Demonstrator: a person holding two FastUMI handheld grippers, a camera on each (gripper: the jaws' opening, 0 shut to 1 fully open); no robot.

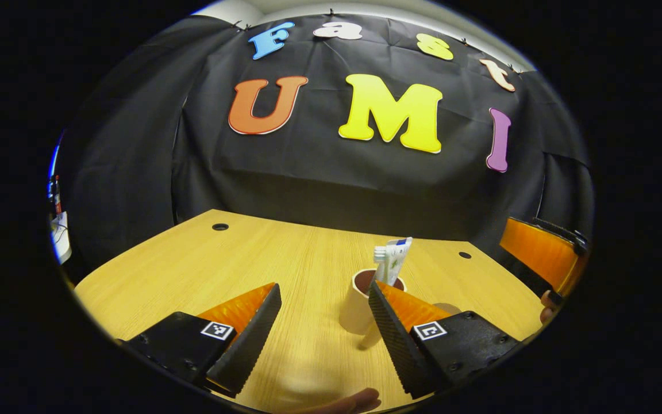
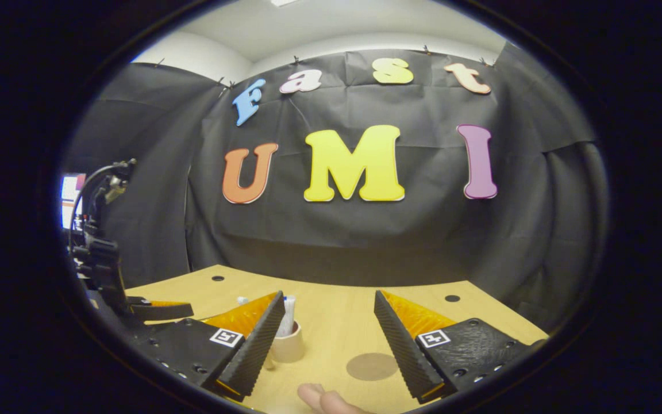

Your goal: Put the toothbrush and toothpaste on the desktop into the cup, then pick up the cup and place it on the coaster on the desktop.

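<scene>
A cream cup [image 1: 358, 307] stands on the wooden desktop [image 1: 204, 270], with a white toothbrush head [image 1: 380, 257] and a toothpaste tube [image 1: 398, 259] sticking up out of it. My left gripper [image 1: 324, 290] is open just in front of the cup, whose right side sits behind the right finger. In the right gripper view the cup [image 2: 289, 347] with the tube [image 2: 289, 313] stands left of centre, partly behind the left finger. My right gripper [image 2: 328, 299] is open and holds nothing. A round brown coaster [image 2: 371, 366] lies on the desktop between its fingers, to the right of the cup.
The other gripper [image 1: 535, 253] and a fingertip on it sit at the desktop's right edge. Cable holes [image 1: 220, 226] [image 1: 465, 255] are near the far edge. A stand with cables [image 2: 98, 253] rises at the left. A person's finger [image 2: 319, 398] shows at the bottom.
</scene>
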